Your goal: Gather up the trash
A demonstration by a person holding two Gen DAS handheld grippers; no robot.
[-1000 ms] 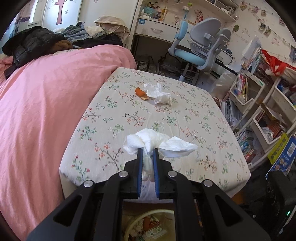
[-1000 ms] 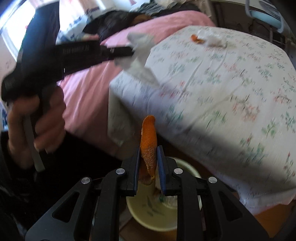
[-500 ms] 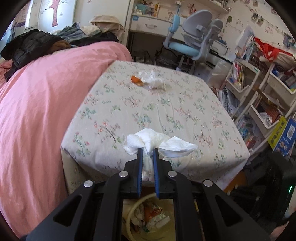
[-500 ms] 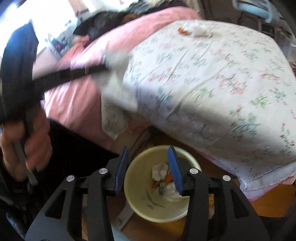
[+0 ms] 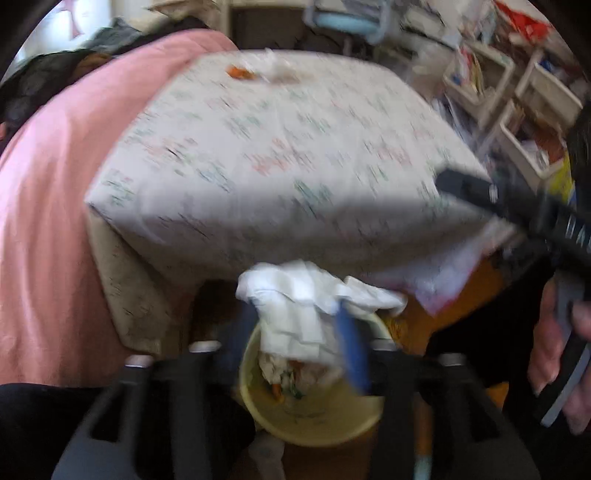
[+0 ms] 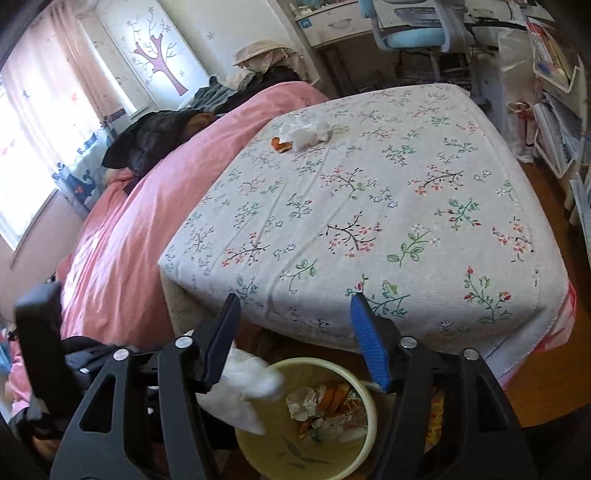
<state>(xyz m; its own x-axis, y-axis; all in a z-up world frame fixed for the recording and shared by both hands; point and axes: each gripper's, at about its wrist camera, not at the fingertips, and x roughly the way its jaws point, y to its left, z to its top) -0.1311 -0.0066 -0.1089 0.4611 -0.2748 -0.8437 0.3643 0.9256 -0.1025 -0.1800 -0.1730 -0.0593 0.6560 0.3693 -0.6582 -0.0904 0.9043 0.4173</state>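
My left gripper (image 5: 295, 332) hangs over the yellow bin (image 5: 325, 421), its jaws opening. A crumpled white tissue (image 5: 295, 295) sits loose between the spread pads, just above the bin's mouth; this view is blurred. In the right wrist view the same tissue (image 6: 243, 391) droops over the bin's (image 6: 280, 450) left rim. My right gripper (image 6: 295, 332) is above the bin with its jaws opening and nothing between them. Farther off on the floral cloth (image 6: 369, 221) lie an orange peel (image 6: 280, 144) and another tissue (image 6: 306, 133).
The bin holds tissues and orange peel. A pink bedspread (image 6: 147, 206) with dark clothes lies left of the floral cloth. A blue desk chair (image 6: 413, 33) and bookshelves (image 6: 554, 110) stand behind and right. A hand (image 5: 557, 339) holds the right gripper.
The left gripper came down from the cloth's edge to the bin and its jaws spread off the tissue. The right gripper let the orange peel drop into the bin and opened wider.
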